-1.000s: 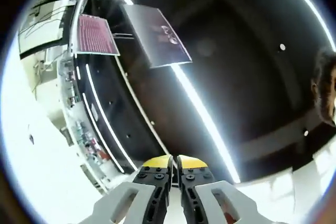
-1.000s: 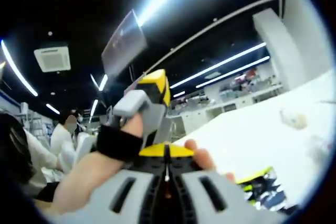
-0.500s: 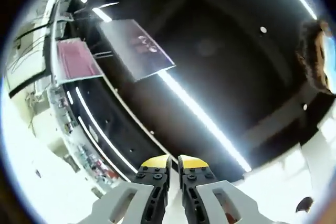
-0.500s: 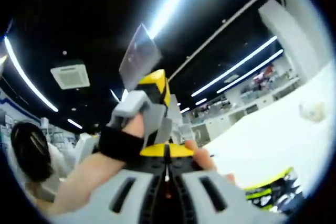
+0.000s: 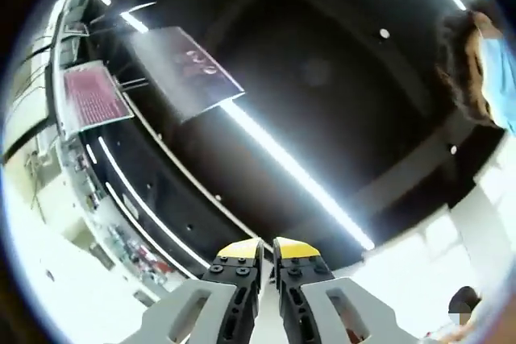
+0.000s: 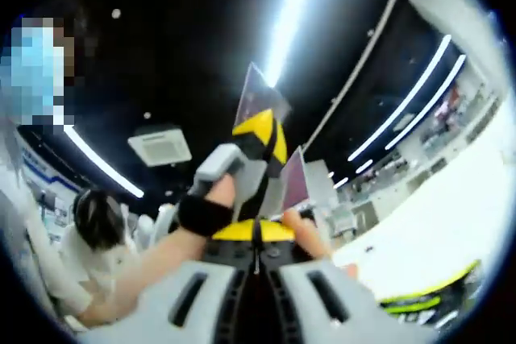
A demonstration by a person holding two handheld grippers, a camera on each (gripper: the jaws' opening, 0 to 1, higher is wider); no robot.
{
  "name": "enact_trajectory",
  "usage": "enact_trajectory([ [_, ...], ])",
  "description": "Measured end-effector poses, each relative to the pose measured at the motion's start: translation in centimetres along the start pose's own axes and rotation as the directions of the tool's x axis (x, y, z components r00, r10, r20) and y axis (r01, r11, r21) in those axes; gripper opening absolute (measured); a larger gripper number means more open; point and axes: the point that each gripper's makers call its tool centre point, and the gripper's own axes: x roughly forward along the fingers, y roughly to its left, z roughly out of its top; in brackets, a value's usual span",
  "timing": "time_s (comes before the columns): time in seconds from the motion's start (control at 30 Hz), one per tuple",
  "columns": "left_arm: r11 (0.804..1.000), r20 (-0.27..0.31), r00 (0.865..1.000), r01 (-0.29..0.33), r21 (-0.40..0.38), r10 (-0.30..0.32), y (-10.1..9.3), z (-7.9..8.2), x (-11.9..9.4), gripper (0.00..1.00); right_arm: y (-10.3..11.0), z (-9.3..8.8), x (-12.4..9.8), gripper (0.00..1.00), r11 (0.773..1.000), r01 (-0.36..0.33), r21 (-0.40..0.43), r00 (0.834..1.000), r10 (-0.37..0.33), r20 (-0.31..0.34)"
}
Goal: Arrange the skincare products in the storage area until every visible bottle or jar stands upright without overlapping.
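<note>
My left gripper [image 5: 267, 246] points up at a dark ceiling, its yellow-tipped jaws shut with nothing between them. In the right gripper view my right gripper [image 6: 256, 231] is shut too and holds nothing. Just beyond it a hand [image 6: 211, 199] with a black wrist strap holds the left gripper [image 6: 260, 136], whose yellow and black tip points up. A black and yellow-green object [image 6: 435, 300] lies at the lower right on a white surface [image 6: 451, 215]; I cannot tell what it is.
Long ceiling light strips [image 5: 290, 168] and two hanging screens [image 5: 189, 70] are overhead. One person's head [image 5: 472, 62] shows at the right edge of the left gripper view. Another person [image 6: 97, 223] sits at the left, under a ceiling air unit [image 6: 160, 147].
Both cameras have tilted and rolled further toward the ceiling, so the whole picture has shifted. The jaws of both grippers stay shut.
</note>
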Motion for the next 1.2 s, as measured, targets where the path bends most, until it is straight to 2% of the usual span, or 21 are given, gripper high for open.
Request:
enact_trajectory([
  [0.1, 0.998, 0.006, 1.0, 0.006, -0.059, -0.006, -1.4, 0.0, 0.1, 0.07, 0.5, 0.9, -0.7, 0.0, 1.0, -0.013, 0.028, 1.0, 0.013, 0.013],
  [0.17, 0.996, 0.016, 0.999, 0.038, -0.084, -0.037, -2.6, 0.3, 0.2, 0.07, 1.3, 1.5, -1.3, 0.0, 0.999, -0.011, -0.044, 1.0, 0.011, 0.012],
  [0.3, 0.992, 0.073, 0.99, 0.119, 0.053, -0.123, -5.3, 2.8, 0.7, 0.08, 3.3, 2.7, -0.7, 0.0, 0.994, -0.089, -0.061, 0.995, 0.092, 0.05],
  [0.4, 0.986, 0.082, 0.984, 0.151, 0.068, -0.156, -6.3, 3.3, 0.7, 0.08, 4.2, 3.1, -0.8, 0.0, 0.985, -0.11, -0.134, 0.993, 0.116, 0.036],
  [0.47, 0.985, 0.073, 0.984, 0.158, 0.076, -0.164, -6.6, 3.2, 0.8, 0.08, 4.5, 3.0, -1.1, 0.0, 0.967, -0.14, -0.215, 0.989, 0.145, 0.006],
  [0.5, 0.976, 0.071, 0.979, 0.182, 0.118, -0.191, -7.1, 2.8, 0.8, 0.08, 5.3, 2.2, -1.3, 0.0, 0.927, -0.212, -0.309, 0.977, 0.198, -0.075],
  [0.53, 0.972, 0.056, 0.984, 0.157, 0.173, -0.169, -6.6, 2.4, 0.8, 0.08, 4.5, 2.7, -1.4, 0.0, 0.946, -0.142, -0.29, 0.99, 0.131, -0.058],
  [0.57, 0.973, 0.008, 0.984, 0.174, 0.152, -0.177, -6.6, 1.4, 0.7, 0.08, 4.2, 2.2, -1.9, 0.0, 0.958, -0.13, -0.255, 0.988, 0.103, -0.115],
  [0.6, 0.982, 0.016, 0.986, 0.161, 0.095, -0.164, -6.4, 0.9, 0.7, 0.09, 3.9, 2.1, -2.2, 0.0, 0.972, -0.108, -0.211, 0.988, 0.082, -0.131],
  [0.63, 0.985, 0.025, 0.987, 0.158, 0.064, -0.16, -6.3, 0.6, 0.7, 0.1, 3.8, 2.3, -2.5, 0.0, 0.968, -0.099, -0.229, 0.992, 0.077, -0.102],
  [0.7, 0.977, 0.007, 0.984, 0.175, 0.12, -0.177, -6.6, 0.0, 0.6, 0.11, 3.6, 2.3, -2.6, 0.0, 0.969, -0.087, -0.231, 0.996, 0.078, -0.047],
  [0.8, 0.973, -0.027, 0.974, 0.226, 0.049, -0.225, -7.3, -0.9, 0.6, 0.11, 3.3, 2.3, -3.1, 0.0, 0.97, -0.112, -0.216, 0.993, 0.104, -0.046],
  [0.83, 0.968, -0.044, 0.967, 0.25, -0.003, -0.25, -7.8, -1.3, 0.8, 0.11, 3.3, 2.7, -3.2, 0.0, 0.968, -0.117, -0.224, 0.993, 0.108, -0.052],
  [0.9, 0.963, -0.233, 0.934, 0.262, -0.068, -0.271, -7.7, -3.7, 1.3, 0.15, 2.4, 4.8, -4.1, 0.0, 0.938, -0.084, -0.338, 0.996, 0.077, -0.036],
  [0.97, 0.969, -0.434, 0.875, 0.245, 0.018, -0.214, -5.6, -5.7, 1.6, 0.22, 0.2, 8.4, -6.0, 0.0, 0.914, 0.023, -0.405, 0.999, -0.004, 0.048],
  [1.0, 0.977, -0.514, 0.84, 0.212, 0.018, -0.173, -4.3, -6.3, 1.3, 0.29, -1.2, 9.8, -7.1, 0.0, 0.926, 0.061, -0.373, 0.998, -0.045, 0.052],
  [1.03, 0.985, -0.553, 0.822, 0.172, 0.02, -0.132, -3.0, -6.3, 1.3, 0.38, -2.7, 11.2, -8.0, 0.0, 0.923, 0.109, -0.368, 0.994, -0.095, 0.055],
  [1.1, 0.995, -0.59, 0.805, 0.092, 0.032, -0.055, -0.4, -5.7, 1.3, 0.68, -6.0, 14.5, -10.0, 0.02, 0.858, 0.24, -0.454, 0.97, -0.229, 0.081],
  [1.13, 0.997, -0.607, 0.794, 0.065, 0.041, -0.027, 0.6, -5.3, 1.2, 0.8, -6.9, 15.8, -10.4, 0.07, 0.838, 0.259, -0.481, 0.964, -0.257, 0.072],
  [1.17, 0.996, -0.608, 0.793, 0.067, 0.064, -0.014, 1.3, -4.7, 1.3, 0.88, -7.7, 17.2, -10.9, 0.15, 0.839, 0.29, -0.461, 0.955, -0.284, 0.083],
  [1.2, 0.991, -0.627, 0.779, 0.097, 0.097, -0.014, 1.8, -4.3, 1.2, 0.9, -8.2, 18.4, -11.1, 0.25, 0.84, 0.294, -0.456, 0.954, -0.288, 0.085],
])
